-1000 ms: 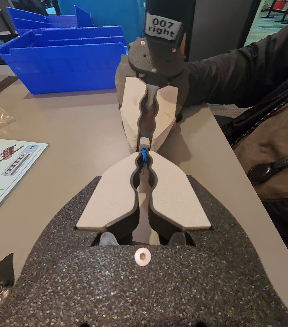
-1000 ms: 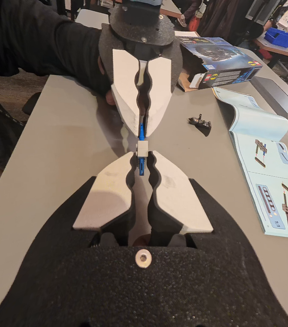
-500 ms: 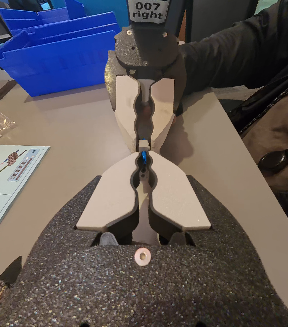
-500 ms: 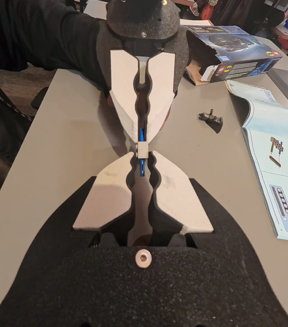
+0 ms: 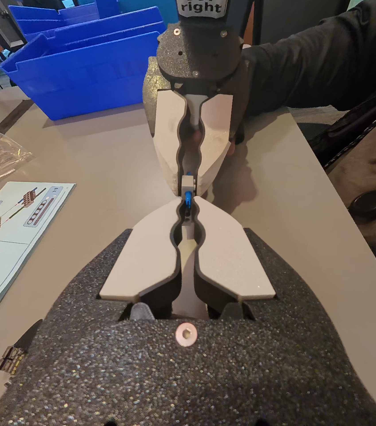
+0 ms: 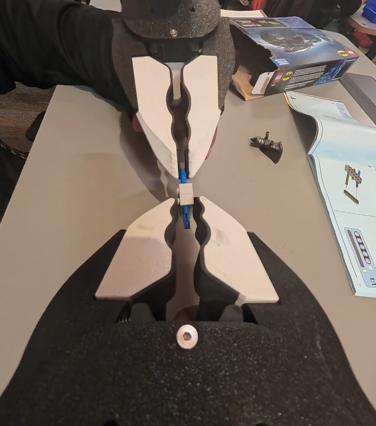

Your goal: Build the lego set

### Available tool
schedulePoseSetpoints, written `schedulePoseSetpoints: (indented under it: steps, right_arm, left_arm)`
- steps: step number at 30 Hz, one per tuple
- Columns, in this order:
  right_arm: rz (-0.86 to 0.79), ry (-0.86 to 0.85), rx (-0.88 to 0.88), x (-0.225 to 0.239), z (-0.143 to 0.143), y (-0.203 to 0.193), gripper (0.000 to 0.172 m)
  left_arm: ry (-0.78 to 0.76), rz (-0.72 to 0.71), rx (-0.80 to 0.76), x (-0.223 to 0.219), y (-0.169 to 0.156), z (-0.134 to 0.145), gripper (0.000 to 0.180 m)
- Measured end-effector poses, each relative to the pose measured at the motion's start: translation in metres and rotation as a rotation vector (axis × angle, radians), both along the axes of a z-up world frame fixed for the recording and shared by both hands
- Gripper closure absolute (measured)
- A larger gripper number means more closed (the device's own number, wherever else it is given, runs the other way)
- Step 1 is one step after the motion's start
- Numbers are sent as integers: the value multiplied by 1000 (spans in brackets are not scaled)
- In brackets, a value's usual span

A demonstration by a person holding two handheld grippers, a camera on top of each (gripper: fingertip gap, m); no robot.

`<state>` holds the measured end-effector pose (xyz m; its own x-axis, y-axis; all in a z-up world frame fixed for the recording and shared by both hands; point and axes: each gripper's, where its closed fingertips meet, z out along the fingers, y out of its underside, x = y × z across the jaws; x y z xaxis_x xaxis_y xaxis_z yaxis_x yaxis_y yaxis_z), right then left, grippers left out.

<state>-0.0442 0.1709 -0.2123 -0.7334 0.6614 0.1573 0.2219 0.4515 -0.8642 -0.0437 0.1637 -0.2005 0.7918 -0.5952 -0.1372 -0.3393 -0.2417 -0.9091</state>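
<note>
The two hand-held grippers meet tip to tip above the grey worktop (image 6: 67,207). The right hand-held gripper (image 6: 186,202) is clamped on a small grey block (image 6: 186,194) with a blue pin (image 6: 185,219) running through it. The left hand-held gripper (image 5: 188,202) is closed narrowly on a thin grey beam with holes (image 5: 188,217), and the pin's near end sits just inside its tips, at the beam's end; whether pin and beam are joined I cannot tell. An open instruction booklet (image 6: 355,207) and a small dark figure (image 6: 266,144) lie to the right gripper's right.

A small grey brick (image 6: 186,193) threaded on a blue pin (image 6: 185,220) hangs above the table.
</note>
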Motion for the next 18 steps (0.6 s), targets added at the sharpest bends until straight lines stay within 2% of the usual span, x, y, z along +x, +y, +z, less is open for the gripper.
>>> schedulePoseSetpoints:
  steps: [15, 18]
  right_arm:
    - [29, -31, 37, 3, -5, -3, 160]
    - [5, -39, 40, -1, -6, 2, 160]
  left_arm:
    - [-38, -31, -62, 4, -2, -3, 177]
    - [-39, 2, -60, 0, 2, -3, 176]
